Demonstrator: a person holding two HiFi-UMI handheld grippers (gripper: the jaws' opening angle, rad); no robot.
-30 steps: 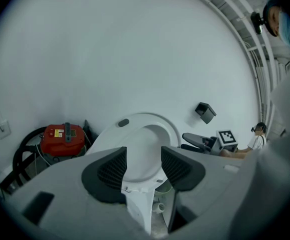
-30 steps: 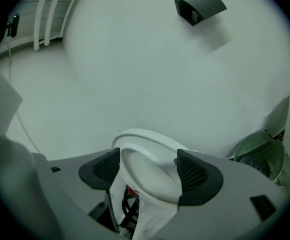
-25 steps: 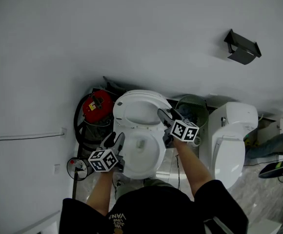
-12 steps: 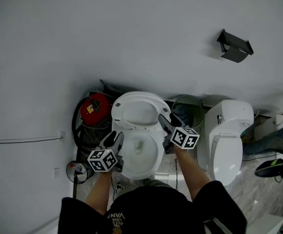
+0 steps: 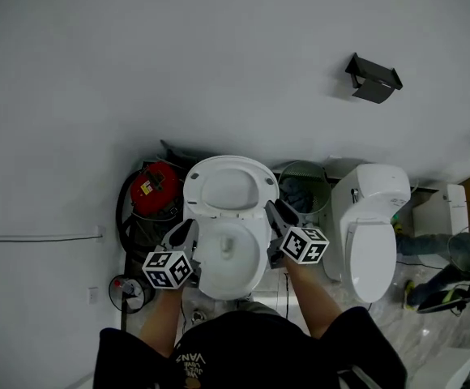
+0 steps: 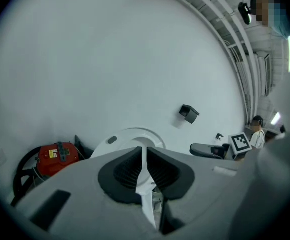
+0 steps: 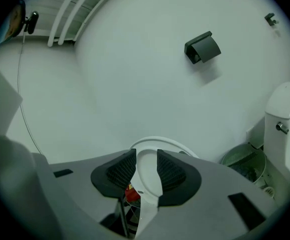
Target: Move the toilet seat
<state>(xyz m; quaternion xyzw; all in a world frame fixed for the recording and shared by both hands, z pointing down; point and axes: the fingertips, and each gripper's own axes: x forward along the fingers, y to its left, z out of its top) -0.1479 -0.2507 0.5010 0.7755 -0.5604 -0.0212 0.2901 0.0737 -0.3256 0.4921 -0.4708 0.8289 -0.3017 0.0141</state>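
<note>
Closing, left gripper (image 6: 145, 168) and right gripper (image 7: 146, 170) clamp the toilet seat (image 5: 254, 271).

Dead centre, backed up against the wall (image 5: 219, 71): toilet (image 5: 228, 258), lid (image 5: 228, 186) up at the back. Just left of it, canister (image 5: 155, 189). Just right, mesh bin (image 5: 304, 186), squeezed between it and a second toilet (image 5: 373, 233). Up on the wall above those, a holder (image 5: 373, 79).

Red canister (image 5: 155, 187), mesh bin (image 5: 301, 186), 2nd toilet (image 5: 371, 229), black wall holder (image 5: 373, 79)
</note>
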